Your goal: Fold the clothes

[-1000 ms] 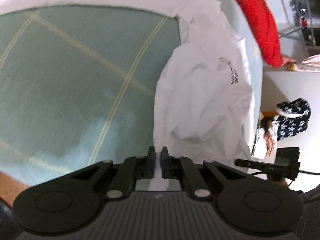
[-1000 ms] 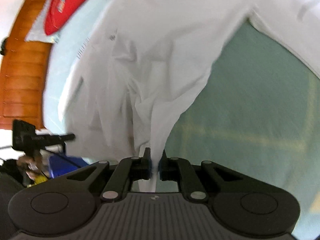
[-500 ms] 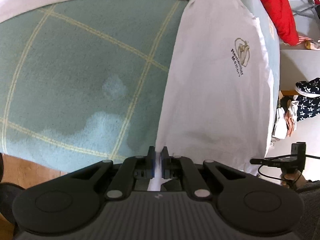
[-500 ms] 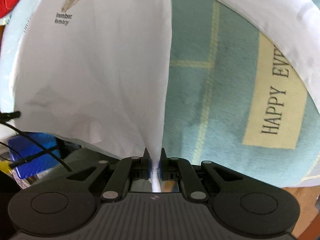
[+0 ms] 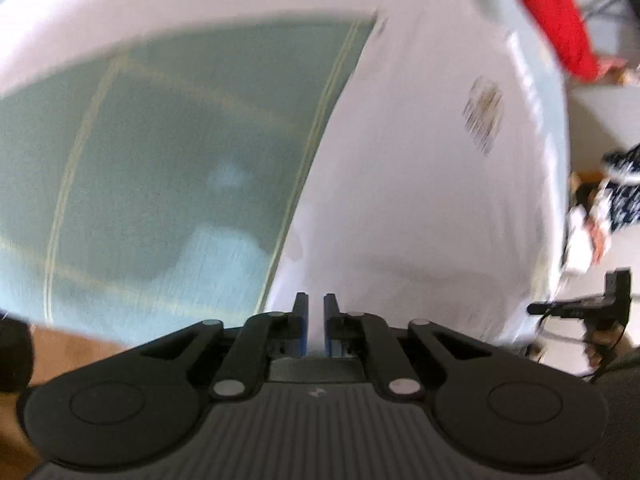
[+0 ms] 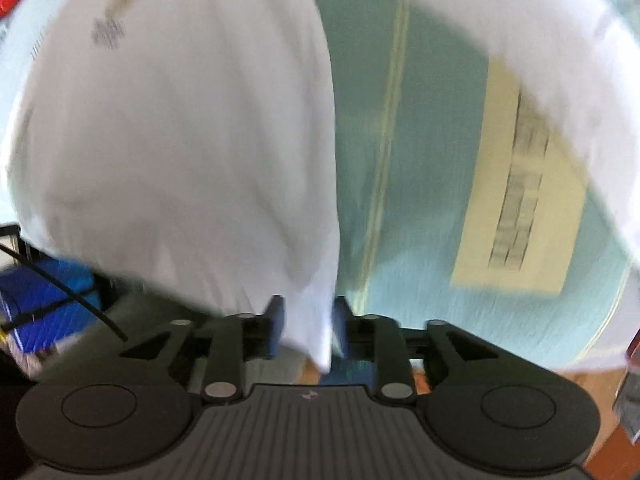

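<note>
On the green bedspread point(image 5: 160, 152) a white shirt point(image 5: 420, 184) lies spread, its near edge clenched in the left gripper point(image 5: 316, 320) while the right gripper point(image 6: 307, 320) stands parted around a corner that could slip out and bunch up.

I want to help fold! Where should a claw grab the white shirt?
Grab the white shirt at a bottom corner, coming from the bed's near edge. The hem lies there, thin and loose. The left claw pinches one corner that way; the right claw stands open around the other.
</note>
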Demonstrator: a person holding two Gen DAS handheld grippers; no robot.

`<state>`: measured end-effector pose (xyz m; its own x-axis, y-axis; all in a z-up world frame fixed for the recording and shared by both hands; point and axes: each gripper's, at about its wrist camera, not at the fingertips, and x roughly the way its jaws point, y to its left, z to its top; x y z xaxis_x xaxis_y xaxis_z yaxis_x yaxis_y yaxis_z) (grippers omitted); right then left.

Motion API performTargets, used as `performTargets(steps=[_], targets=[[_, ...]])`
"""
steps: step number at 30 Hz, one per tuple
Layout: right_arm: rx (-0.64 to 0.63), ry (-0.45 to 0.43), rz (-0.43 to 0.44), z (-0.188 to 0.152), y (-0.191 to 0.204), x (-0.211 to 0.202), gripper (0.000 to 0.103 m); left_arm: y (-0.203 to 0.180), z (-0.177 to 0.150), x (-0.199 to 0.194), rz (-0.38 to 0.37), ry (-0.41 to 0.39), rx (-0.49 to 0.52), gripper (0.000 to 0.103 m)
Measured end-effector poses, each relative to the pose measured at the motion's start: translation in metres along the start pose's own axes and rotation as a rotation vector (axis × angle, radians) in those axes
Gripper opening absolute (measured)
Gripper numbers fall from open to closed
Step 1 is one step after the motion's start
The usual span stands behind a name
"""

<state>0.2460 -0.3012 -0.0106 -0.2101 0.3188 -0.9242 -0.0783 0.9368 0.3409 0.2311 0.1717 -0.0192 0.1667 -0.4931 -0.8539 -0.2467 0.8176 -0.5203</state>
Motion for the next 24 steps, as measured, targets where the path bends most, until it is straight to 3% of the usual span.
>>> performTargets(steps=[2,4,9,12,18,21,24], targets=[[0.004,-0.091,0.032,0.016,0.005,-0.014,0.045,-0.001,0.005,-0.003,-0.004,-0.030,0.002,0.031],[0.020,-0.192,0.089,0.036,0.011,-0.023,0.048,-0.002,0.023,0.002,-0.034,-0.091,-0.010,0.038],[0.044,-0.344,0.218,0.071,0.026,-0.020,0.050,0.009,0.081,0.045,-0.192,-0.240,-0.166,0.039],[0.016,-0.368,0.254,0.084,0.037,-0.011,0.050,0.029,0.099,0.072,-0.308,-0.280,-0.322,0.040],[0.013,-0.377,0.306,0.079,0.031,-0.001,0.052,0.044,0.109,0.107,-0.390,-0.331,-0.474,0.044],[0.025,-0.374,0.313,0.076,0.025,0.004,0.053,0.041,0.112,0.104,-0.369,-0.395,-0.459,0.043],[0.030,-0.374,0.309,0.068,0.021,0.002,0.053,0.032,0.117,0.090,-0.253,-0.465,-0.393,0.017]])
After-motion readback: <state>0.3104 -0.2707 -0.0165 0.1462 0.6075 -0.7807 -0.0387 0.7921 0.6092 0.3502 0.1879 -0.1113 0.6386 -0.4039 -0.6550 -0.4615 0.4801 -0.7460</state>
